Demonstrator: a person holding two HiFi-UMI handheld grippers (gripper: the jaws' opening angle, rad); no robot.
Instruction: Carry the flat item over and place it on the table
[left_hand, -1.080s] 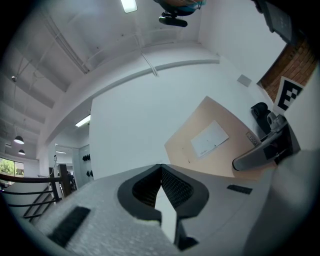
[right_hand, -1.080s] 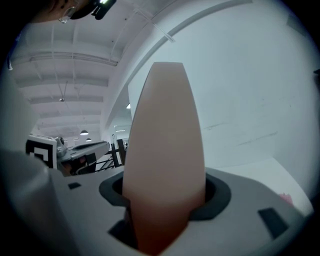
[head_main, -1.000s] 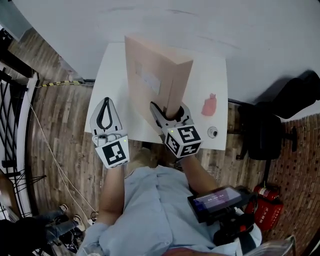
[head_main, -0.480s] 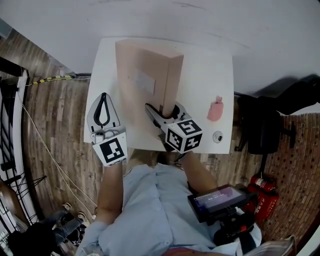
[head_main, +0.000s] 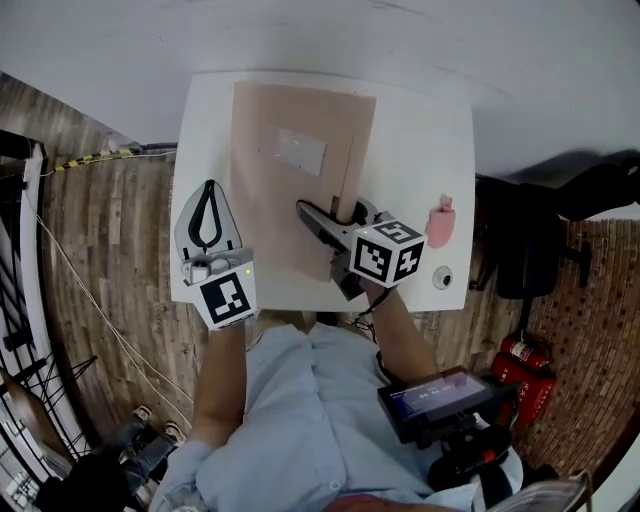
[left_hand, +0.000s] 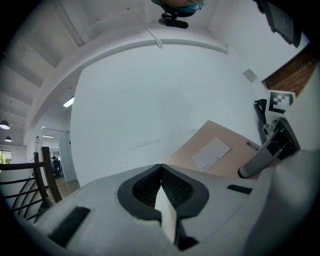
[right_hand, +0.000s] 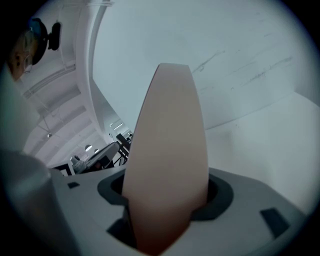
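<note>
Tan box, tilted over the white table, is clamped in the right gripper, whose jaws just eased slightly wider. The left gripper is clenched, empty.

Nothing can be read: the white label on the flat cardboard box, upper middle, is too small.

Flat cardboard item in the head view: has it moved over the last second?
Yes. The flat cardboard item, held in the right tool, has tipped down from standing steeply to nearly flat over the white table.
</note>
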